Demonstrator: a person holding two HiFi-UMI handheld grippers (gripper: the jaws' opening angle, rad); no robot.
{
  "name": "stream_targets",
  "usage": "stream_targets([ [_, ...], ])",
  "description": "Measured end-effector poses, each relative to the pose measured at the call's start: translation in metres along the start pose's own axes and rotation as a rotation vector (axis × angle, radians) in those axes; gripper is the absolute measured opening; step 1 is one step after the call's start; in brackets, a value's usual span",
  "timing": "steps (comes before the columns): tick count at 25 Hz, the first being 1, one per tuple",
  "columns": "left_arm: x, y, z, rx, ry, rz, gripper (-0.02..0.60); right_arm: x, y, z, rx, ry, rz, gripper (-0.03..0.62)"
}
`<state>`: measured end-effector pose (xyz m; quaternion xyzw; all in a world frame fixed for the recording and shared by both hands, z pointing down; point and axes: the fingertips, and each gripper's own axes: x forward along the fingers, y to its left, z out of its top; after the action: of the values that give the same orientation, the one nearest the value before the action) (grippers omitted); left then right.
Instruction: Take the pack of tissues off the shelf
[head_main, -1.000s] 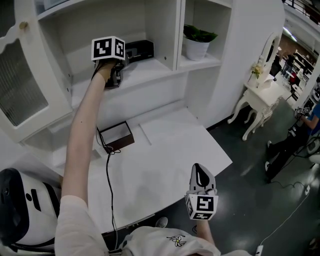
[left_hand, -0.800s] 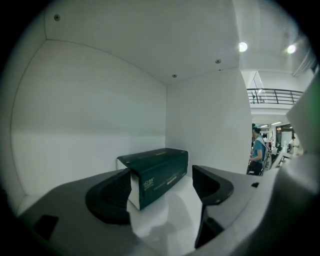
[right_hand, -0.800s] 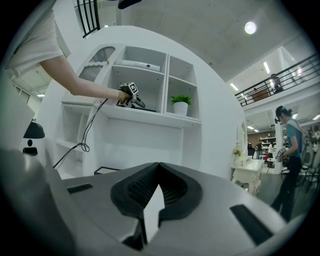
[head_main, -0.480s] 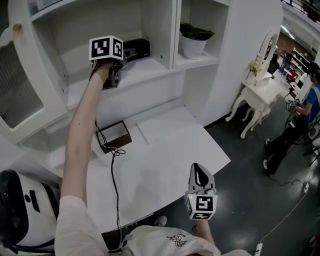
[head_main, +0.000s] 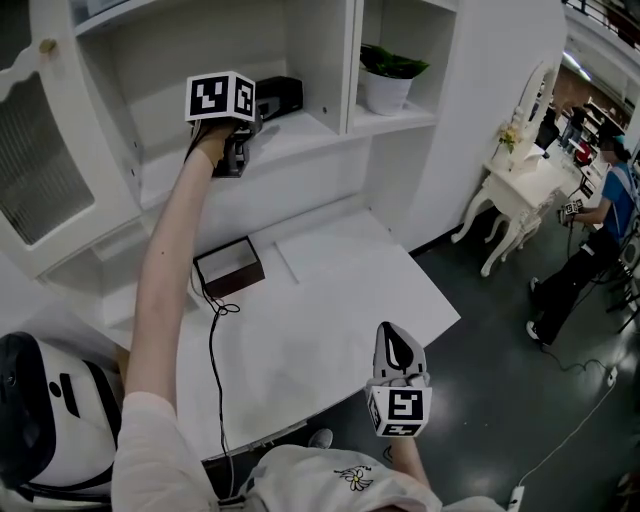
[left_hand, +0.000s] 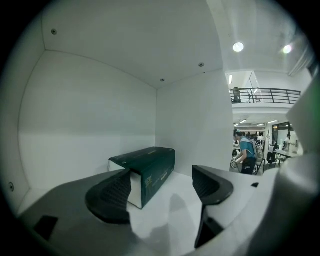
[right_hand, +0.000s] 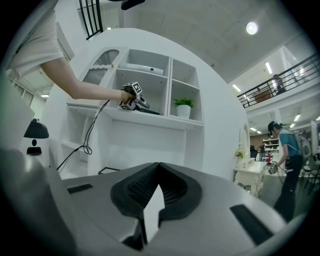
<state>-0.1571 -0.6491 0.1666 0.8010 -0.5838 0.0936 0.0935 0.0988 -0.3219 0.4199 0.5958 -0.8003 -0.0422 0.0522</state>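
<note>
The pack of tissues (head_main: 279, 96) is a dark green block with a white end, lying on the white shelf (head_main: 300, 130) in the middle cubby. In the left gripper view the pack (left_hand: 148, 169) lies just ahead of the jaws, its near end beside the left finger (left_hand: 111, 196). My left gripper (head_main: 243, 138) is held up at the shelf's front and stands open (left_hand: 162, 192) with nothing between the jaws. My right gripper (head_main: 397, 340) hangs low over the desk's near edge, shut and empty (right_hand: 157, 175).
A potted plant (head_main: 389, 78) stands in the cubby to the right. On the white desk (head_main: 330, 300) below sit a brown open box (head_main: 230, 266) and a black cable (head_main: 214, 340). An open cabinet door (head_main: 40, 170) is at the left. A dressing table (head_main: 520, 185) and a person (head_main: 598, 215) are far right.
My left gripper has edged slightly to the right, closer to the pack. My right gripper has hardly moved. The person in the background has walked nearer.
</note>
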Motion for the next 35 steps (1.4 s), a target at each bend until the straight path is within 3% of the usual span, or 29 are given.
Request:
stream_targets([
  [8, -0.015, -0.025, -0.006, 0.026, 0.011, -0.051, 0.379, -0.013, 0.005, 0.008, -0.015, -0.027, 0.006, 0.003],
  [12, -0.014, -0.025, -0.003, 0.028, 0.006, -0.036, 0.379, -0.02, 0.002, 0.012, -0.028, -0.034, -0.005, 0.003],
  [15, -0.022, -0.015, 0.011, 0.049, -0.073, 0.037, 0.379, -0.024, -0.004, 0.011, -0.023, -0.032, -0.021, 0.003],
  [18, -0.026, 0.001, 0.026, 0.131, -0.128, 0.134, 0.38, -0.026, -0.009, 0.009, -0.012, -0.03, -0.036, 0.003],
  [20, -0.021, 0.008, 0.025, 0.11, -0.104, 0.124, 0.38, -0.026, -0.011, 0.008, -0.007, -0.027, -0.041, 0.003],
  [27, -0.001, 0.031, 0.014, -0.072, -0.031, 0.068, 0.385, -0.024, -0.016, 0.004, 0.005, -0.01, -0.057, 0.003],
  [31, 0.005, 0.039, 0.009, -0.049, -0.007, 0.069, 0.385, -0.019, -0.021, -0.001, 0.019, 0.004, -0.062, 0.003],
  [35, 0.01, 0.038, 0.01, -0.06, -0.004, 0.022, 0.385, -0.011, -0.019, -0.003, 0.023, 0.011, -0.052, 0.003],
])
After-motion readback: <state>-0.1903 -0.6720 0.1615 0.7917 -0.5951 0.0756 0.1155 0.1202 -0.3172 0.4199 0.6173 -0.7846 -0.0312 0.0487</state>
